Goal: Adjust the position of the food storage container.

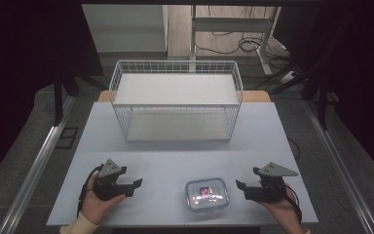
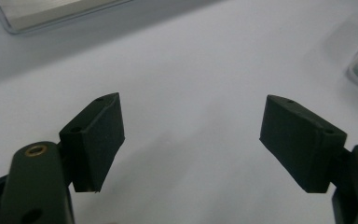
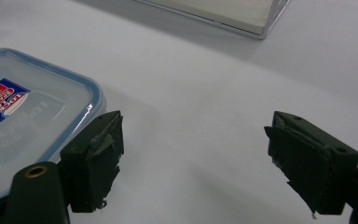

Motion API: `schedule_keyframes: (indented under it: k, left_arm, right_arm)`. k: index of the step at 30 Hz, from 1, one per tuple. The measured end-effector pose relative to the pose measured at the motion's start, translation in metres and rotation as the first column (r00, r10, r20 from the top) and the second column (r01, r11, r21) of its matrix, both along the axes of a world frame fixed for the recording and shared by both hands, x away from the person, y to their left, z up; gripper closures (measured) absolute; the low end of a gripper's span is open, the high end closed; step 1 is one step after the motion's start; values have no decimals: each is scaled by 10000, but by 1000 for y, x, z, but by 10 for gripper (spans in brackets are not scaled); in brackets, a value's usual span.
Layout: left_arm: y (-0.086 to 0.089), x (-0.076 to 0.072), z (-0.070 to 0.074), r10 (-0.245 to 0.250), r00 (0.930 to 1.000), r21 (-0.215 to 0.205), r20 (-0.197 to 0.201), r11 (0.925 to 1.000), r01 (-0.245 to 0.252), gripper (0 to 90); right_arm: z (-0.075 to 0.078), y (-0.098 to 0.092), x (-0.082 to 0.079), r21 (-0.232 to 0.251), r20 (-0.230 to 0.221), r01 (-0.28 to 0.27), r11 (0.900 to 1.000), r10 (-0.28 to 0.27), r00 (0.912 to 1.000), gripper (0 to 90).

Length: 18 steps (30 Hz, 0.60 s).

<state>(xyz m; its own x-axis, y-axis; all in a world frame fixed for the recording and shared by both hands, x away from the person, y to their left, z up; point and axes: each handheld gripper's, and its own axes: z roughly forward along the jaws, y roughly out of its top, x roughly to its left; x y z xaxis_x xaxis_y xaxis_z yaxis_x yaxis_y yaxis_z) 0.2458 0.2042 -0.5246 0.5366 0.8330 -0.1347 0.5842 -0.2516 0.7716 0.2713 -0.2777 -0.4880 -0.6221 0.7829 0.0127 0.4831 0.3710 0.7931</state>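
My left gripper [image 1: 135, 184] and my right gripper [image 1: 240, 186] both have their jaws wide apart, holding nothing. The little box [image 1: 206, 194] with the blue-edged lid sits on the desk [image 1: 165, 161] between them, nearer my right one.

table [image 1: 126, 146]: pale blue | on it: wire basket [image 1: 175, 100], lidded container [image 1: 206, 194]

From my station, the surface [image 1: 175, 161] looked matt, smooth and pale grey. The container [image 1: 206, 194] was clear glossy plastic, its lid [image 3: 23, 116] catching glare, with a printed label. The basket [image 1: 175, 100] was thin white-coated wire. I saw matt black tongs [image 3: 193, 163], their pads [image 3: 98, 158] frayed and rough-edged.
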Motion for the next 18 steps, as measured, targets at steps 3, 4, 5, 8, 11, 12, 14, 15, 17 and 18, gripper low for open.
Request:
schedule_keyframes:
  k: [3, 4, 5, 8, 11, 12, 14, 15, 17, 18]
  left_arm:
    - [-2, -1, 1, 44, 9999, 268, 160, 9996, -49, 210]
    - [-3, -1, 1, 45, 9998, 346, 199, 9994, -52, 210]
    - [-5, -2, 1, -7, 9998, 435, 219, 9991, -3, 209]
    - [-5, -3, 1, -28, 9997, 471, 248, 9989, 16, 208]
    - [-5, -3, 1, -1, 9996, 451, 272, 9990, -11, 208]
    - [-4, -3, 1, -6, 9997, 440, 263, 9990, -6, 208]
    - [-4, -2, 1, -19, 9997, 460, 233, 9989, 9, 208]
    - [-4, -2, 1, -22, 9997, 449, 226, 9990, 12, 209]
    - [-5, -3, 1, -47, 9997, 472, 233, 9989, 36, 208]
    - [-5, -3, 1, -58, 9997, 475, 237, 9989, 47, 208]
  right_arm:
    - [1, -1, -1, 196, 72, 134, 9997, -136, 9999, 177]
    - [2, -2, -1, 297, 95, 182, 9994, -184, 9998, 176]
    - [3, -3, -1, 299, 131, 236, 9993, -240, 9996, 177]
    - [3, -3, -1, 295, 127, 234, 9993, -238, 9996, 178]
    - [3, -3, -1, 241, 85, 208, 9995, -211, 9997, 186]
    - [2, -3, 0, 215, 48, 192, 9996, -193, 9998, 189]
    - [1, -3, 0, 180, 13, 173, 9997, -173, 9998, 195]
    - [1, -3, 0, 159, -8, 174, 9997, -173, 9998, 200]
    - [0, -3, 1, 96, -75, 148, 9998, -147, 9999, 210]
    - [0, -3, 0, 68, -64, 106, 9999, -106, 9999, 217]
